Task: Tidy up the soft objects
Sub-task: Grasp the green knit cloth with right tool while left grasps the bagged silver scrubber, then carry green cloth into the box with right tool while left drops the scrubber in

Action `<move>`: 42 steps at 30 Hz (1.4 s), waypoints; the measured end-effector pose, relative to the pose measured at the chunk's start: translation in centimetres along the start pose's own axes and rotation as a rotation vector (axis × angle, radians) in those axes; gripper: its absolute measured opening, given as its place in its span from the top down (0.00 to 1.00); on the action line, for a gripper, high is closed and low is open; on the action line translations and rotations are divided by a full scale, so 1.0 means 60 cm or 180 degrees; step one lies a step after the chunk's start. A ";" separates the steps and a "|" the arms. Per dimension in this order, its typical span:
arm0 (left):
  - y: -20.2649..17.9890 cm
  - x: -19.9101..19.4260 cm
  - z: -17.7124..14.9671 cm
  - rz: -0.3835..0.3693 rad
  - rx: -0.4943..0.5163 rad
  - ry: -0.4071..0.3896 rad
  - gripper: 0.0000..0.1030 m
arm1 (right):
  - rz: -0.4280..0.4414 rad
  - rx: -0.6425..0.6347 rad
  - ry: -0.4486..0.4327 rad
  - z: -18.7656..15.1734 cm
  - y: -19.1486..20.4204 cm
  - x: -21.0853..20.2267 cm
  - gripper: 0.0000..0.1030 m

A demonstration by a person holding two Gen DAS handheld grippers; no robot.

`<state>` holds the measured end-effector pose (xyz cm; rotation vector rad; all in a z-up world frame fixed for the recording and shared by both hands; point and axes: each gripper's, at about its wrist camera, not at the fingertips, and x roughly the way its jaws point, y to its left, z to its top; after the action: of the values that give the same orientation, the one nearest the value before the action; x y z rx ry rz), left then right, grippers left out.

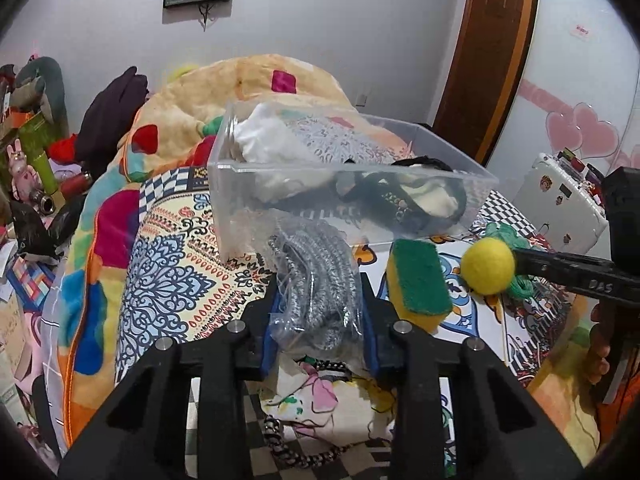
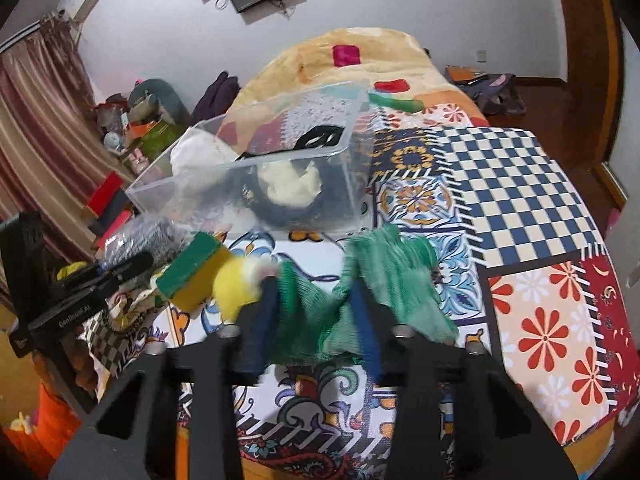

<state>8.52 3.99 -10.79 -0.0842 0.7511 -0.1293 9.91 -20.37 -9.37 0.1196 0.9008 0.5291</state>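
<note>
A clear plastic box (image 1: 240, 200) stands on the bed (image 2: 500, 184) and holds white cloth and black straps; it also shows in the right wrist view (image 2: 344, 200). My left gripper (image 1: 320, 296) is shut on a plastic bag of grey cord (image 1: 316, 276), held in front of the box. My right gripper (image 2: 314, 300) is shut on a green mesh cloth (image 2: 384, 276), lifted and blurred. A yellow ball (image 1: 488, 266) sits beside the right gripper's fingers (image 1: 560, 268). A green and yellow sponge (image 1: 420, 280) lies on the bed between the grippers.
A bright fleece blanket (image 1: 180, 120) is piled behind the box. Clutter of toys and boxes (image 1: 28, 152) lines the left side. A white suitcase (image 1: 560, 200) stands to the right. A wooden door (image 1: 492, 52) is behind.
</note>
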 end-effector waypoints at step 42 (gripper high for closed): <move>-0.014 -0.032 0.003 0.0012 0.0111 -0.0177 0.68 | -0.0209 -0.0769 0.0070 -0.013 0.070 0.023 0.71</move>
<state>7.20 3.43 -9.25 -0.0529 0.6934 -0.1360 8.37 -16.13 -9.54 -0.1347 0.8525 0.5745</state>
